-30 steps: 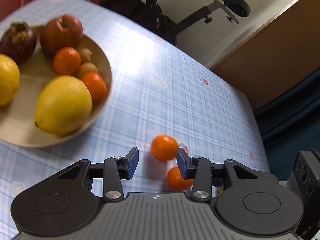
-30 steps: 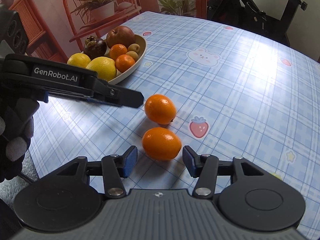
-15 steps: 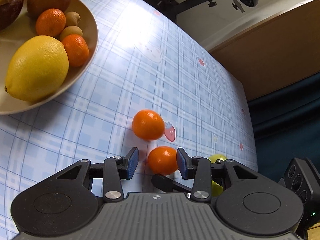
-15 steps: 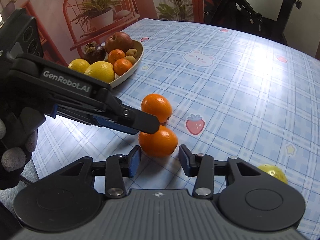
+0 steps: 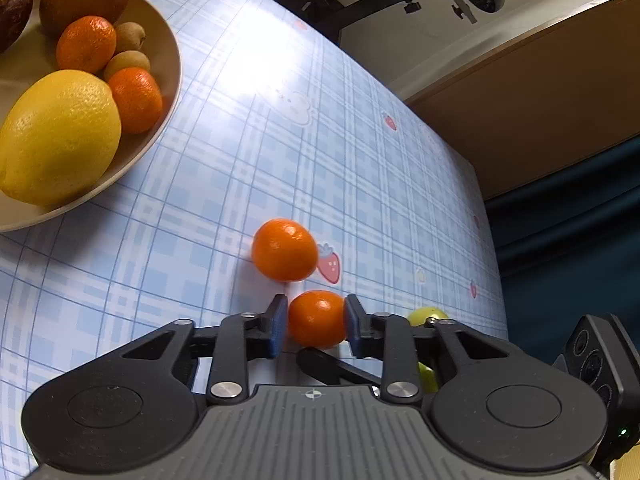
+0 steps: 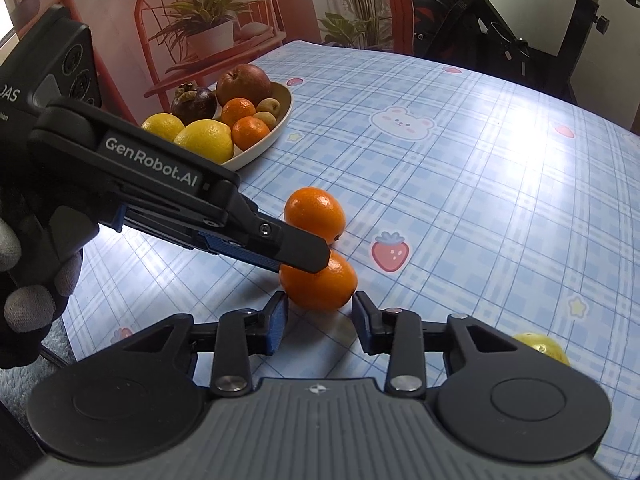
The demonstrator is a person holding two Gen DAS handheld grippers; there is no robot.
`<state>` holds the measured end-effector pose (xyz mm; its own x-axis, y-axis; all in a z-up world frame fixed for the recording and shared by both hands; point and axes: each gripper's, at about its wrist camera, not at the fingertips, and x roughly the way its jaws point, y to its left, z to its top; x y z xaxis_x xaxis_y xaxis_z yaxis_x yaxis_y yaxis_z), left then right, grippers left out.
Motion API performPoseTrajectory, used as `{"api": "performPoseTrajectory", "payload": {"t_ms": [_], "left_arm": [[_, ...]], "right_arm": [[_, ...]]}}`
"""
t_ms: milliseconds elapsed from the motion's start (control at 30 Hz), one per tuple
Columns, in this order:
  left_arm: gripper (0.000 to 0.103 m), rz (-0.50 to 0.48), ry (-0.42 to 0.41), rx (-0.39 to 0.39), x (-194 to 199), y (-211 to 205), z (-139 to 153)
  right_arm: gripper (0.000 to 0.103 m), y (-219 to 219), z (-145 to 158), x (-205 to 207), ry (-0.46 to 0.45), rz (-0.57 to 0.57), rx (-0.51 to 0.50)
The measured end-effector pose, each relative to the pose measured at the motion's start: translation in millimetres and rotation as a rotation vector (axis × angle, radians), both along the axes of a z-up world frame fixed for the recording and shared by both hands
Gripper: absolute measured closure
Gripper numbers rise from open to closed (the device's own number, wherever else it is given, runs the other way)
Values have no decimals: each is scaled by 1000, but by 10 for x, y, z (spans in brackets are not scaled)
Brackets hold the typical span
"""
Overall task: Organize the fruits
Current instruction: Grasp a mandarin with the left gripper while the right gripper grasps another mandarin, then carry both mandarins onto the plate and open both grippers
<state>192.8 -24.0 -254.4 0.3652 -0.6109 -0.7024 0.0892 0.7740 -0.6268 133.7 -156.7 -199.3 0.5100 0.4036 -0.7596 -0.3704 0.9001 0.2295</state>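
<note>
Mandarin pinched from two sides at once

Mandarin (image 5: 317, 318) nearest the cameras sits on the blue plaid counter (image 5: 248, 152) and is caught by both tools. In the left wrist view the left hand-held gripper (image 5: 316, 326) has just been closing, and its blue pads (image 5: 279, 326) now press the fruit at 9 and 3 o'clock, so it is clenched on that mandarin. The right wrist view shows the same fruit (image 6: 320, 286) from the other side: the left tool's finger lies across its top at about 11 o'clock, while the right hand-held gripper (image 6: 319, 322) has also just been closing around it. Its left pad (image 6: 278, 320) sits at the fruit's lower edge and its right pad touches the fruit at about 4 o'clock; whether the right one truly squeezes I cannot tell.

A second mandarin (image 5: 285, 250) lies just beyond the first, at 12 o'clock from it and nearly touching, next to a strawberry print on the cloth.

A shallow beige bowl (image 6: 282, 120) stands well apart at 10 o'clock in the right wrist view. It holds two lemons (image 6: 206, 140), two small mandarins (image 6: 250, 132), a red apple (image 6: 243, 84), a dark mangosteen (image 6: 195, 100) and two small brownish fruits (image 6: 267, 110).

A yellow-green fruit (image 6: 540, 346) lies on the counter at 4 o'clock, partly hidden behind the right tool's body. A gloved hand (image 6: 28, 280) grips the left tool at the picture's left edge.
</note>
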Motion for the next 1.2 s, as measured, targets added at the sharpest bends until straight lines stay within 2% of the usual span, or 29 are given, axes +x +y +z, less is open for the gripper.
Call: {"api": "performPoseTrajectory", "payload": {"t_ms": [267,467,600,733,900,1000,1200], "left_arm": [[71,0,-62,22,-53,105,255],[71,59,-124,45,69,535,658],[71,110,-160,68,220,839,828],[71,163,-167,92,343,1113,860],[71,203,-139,144,480,1428,814],[71,207,-126,176,549,1501,788],[71,226,-102,189,653,1650,710]], "right_arm": [[66,102,199,46,-60,30,5],[66,464,473,374,-144,130,14],[66,759,593,677,-184,186,13],[66,1093,576,966,-195,250,17],[66,1427,432,1237,-164,299,43],[66,1531,362,1344,-141,313,43],[66,1592,274,1484,-107,317,43]]}}
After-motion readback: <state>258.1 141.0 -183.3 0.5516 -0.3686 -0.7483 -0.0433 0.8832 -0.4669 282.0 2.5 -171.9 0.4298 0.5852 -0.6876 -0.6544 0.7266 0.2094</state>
